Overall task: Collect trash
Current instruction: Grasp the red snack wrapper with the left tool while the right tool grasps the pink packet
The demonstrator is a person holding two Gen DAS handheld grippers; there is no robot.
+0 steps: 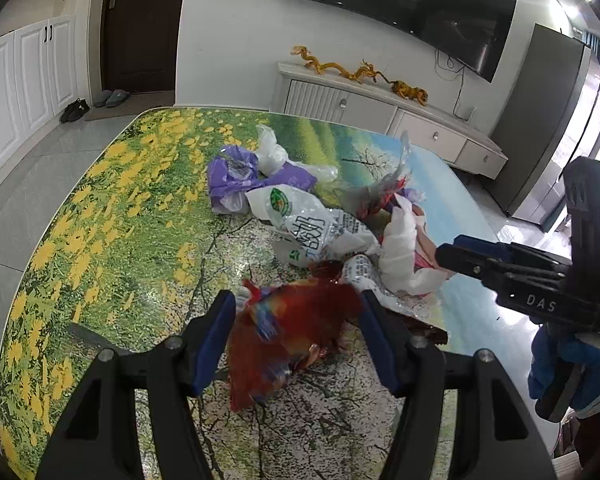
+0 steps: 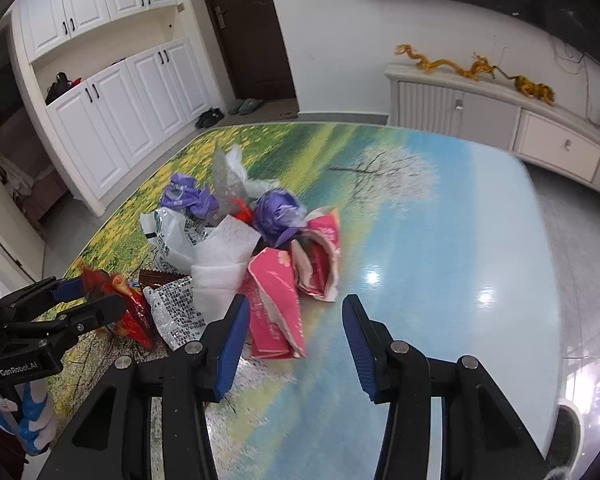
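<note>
Left gripper: jaws part-spread, a red crinkled snack bag between the blue pads; whether the pads press on it cannot be told through the blur. Right gripper: jaws spread, nothing pinched, bare tabletop between them, a pink packet just beside the left pad. Person: one blue-gloved hand on the right gripper's handle. Trash heap, middle of the landscape-printed tabletop: white foam sheet, silver-lined printed wrapper, white plastic bag with green logo, second pink packet standing open, purple bags, clear plastic bag. Beyond the tabletop: white low cabinet carrying golden dragon figures, dark screen on the wall, brown door, shoes and slippers on the floor.
</note>
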